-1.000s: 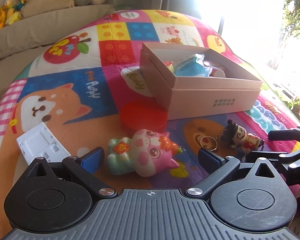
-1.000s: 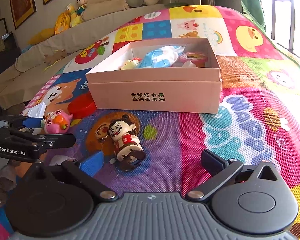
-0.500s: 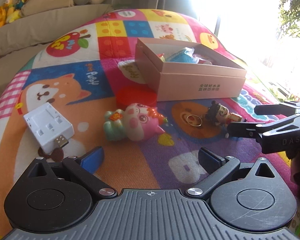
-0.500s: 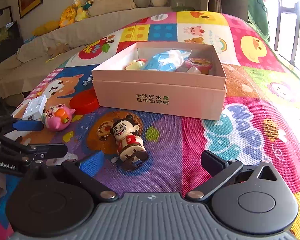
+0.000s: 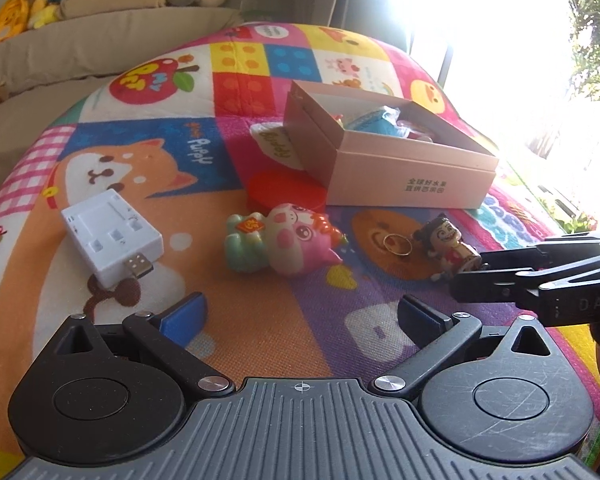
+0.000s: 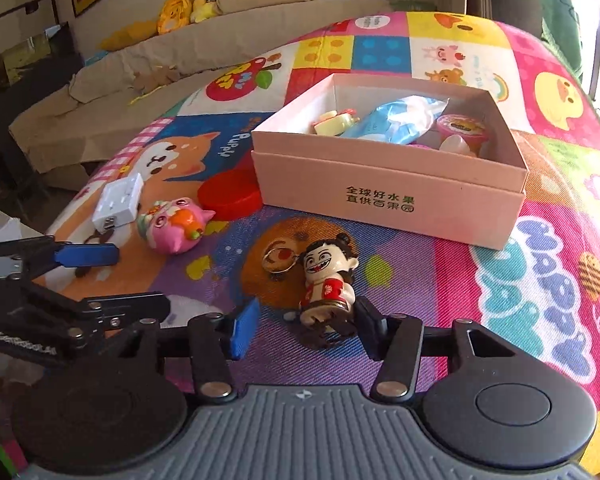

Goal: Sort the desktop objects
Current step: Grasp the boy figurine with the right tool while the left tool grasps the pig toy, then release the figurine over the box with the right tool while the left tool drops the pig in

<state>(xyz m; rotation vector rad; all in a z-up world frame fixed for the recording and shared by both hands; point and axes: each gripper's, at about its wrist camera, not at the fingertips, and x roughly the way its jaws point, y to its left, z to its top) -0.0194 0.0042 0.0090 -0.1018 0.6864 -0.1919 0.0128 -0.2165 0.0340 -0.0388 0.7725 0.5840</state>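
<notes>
Left wrist view: left hand-held gripper (image 5: 300, 316) spread wide, nothing in it — pig toy (image 5: 284, 240), white adapter (image 5: 110, 240), red lid (image 5: 286, 192) not yet sorted, all left of the pink box (image 5: 408, 176).

Right wrist view: right hand-held gripper (image 6: 304, 326) just closing around the doll keychain's (image 6: 326, 284) feet, left pad not yet touching — doll just in front of box, lying lengthwise, head toward it. Box partly filled.

On the bright cartoon play mat (image 5: 148, 208), a white card-reader adapter (image 5: 110, 238) lies at left, and a pink pig squishy (image 5: 288, 240) lies beside a red round lid (image 5: 286, 192). The open pink box (image 5: 400, 172) holds packets. The left tool (image 5: 300, 316) hovers, jaws spread and empty. The right tool (image 5: 466, 276) has just been narrowing around the keychain figure (image 5: 450, 246).
</notes>
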